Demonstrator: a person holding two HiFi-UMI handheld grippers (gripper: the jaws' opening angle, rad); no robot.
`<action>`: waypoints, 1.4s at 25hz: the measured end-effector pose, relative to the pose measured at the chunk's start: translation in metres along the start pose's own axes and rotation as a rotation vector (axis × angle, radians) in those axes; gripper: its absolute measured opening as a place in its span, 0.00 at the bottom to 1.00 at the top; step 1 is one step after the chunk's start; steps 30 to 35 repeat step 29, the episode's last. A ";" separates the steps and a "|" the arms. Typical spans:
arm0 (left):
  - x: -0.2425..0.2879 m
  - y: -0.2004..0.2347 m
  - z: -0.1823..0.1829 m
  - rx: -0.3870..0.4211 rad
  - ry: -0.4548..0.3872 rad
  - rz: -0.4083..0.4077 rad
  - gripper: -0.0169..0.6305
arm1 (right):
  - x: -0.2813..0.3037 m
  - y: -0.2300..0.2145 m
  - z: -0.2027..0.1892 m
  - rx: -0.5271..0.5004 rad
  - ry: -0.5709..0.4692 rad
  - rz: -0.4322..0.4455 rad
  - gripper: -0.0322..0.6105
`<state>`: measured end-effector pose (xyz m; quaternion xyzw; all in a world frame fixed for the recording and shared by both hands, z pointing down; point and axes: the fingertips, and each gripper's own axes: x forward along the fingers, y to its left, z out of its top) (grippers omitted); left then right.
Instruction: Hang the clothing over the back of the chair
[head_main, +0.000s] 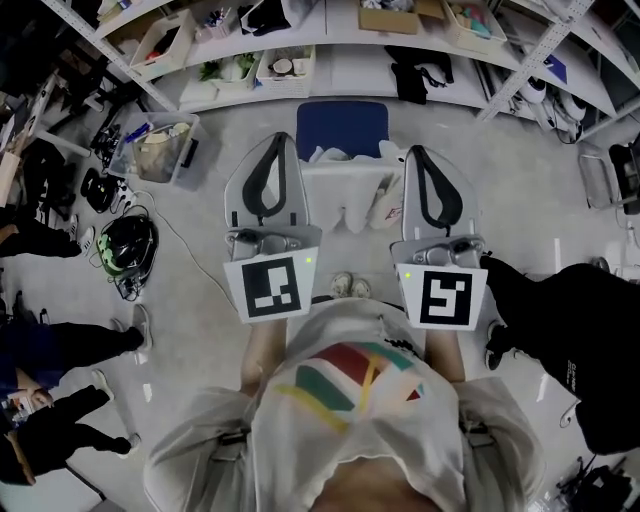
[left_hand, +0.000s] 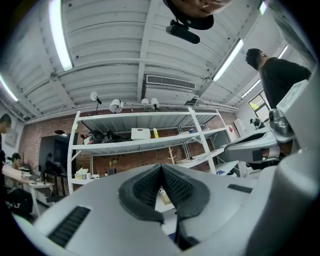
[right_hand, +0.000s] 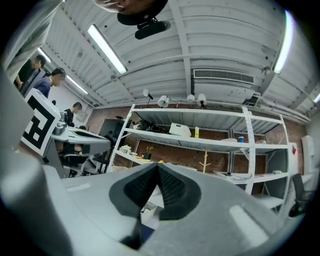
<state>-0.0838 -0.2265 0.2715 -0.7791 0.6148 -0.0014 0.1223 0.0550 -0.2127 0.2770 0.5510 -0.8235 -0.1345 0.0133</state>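
Note:
In the head view a blue chair (head_main: 340, 125) stands on the floor straight ahead. White clothing (head_main: 345, 185) lies draped on its near side, its edges hidden behind my grippers. My left gripper (head_main: 277, 137) and right gripper (head_main: 417, 150) are held side by side at chest height above the chair, pointing forward. Both are shut. In the left gripper view the left gripper (left_hand: 161, 166) shows its ribbed pads meeting at the tip with nothing between them. The right gripper (right_hand: 157, 164) looks the same in the right gripper view. Neither gripper touches the clothing.
Long shelving (head_main: 330, 50) with boxes runs behind the chair. A clear bin (head_main: 160, 145), a helmet (head_main: 127, 245) and cables lie on the floor at left. People stand at the left edge (head_main: 40, 340), and a person in black (head_main: 570, 340) at right.

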 end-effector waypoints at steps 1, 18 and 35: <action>0.000 -0.003 0.001 0.002 0.001 -0.009 0.05 | 0.000 0.002 -0.001 0.014 0.005 0.008 0.06; -0.004 -0.004 0.003 0.017 0.015 -0.017 0.05 | 0.000 0.003 -0.009 -0.012 0.046 0.004 0.06; -0.004 0.000 0.000 0.000 0.021 -0.015 0.05 | 0.000 0.000 -0.015 -0.021 0.068 -0.010 0.06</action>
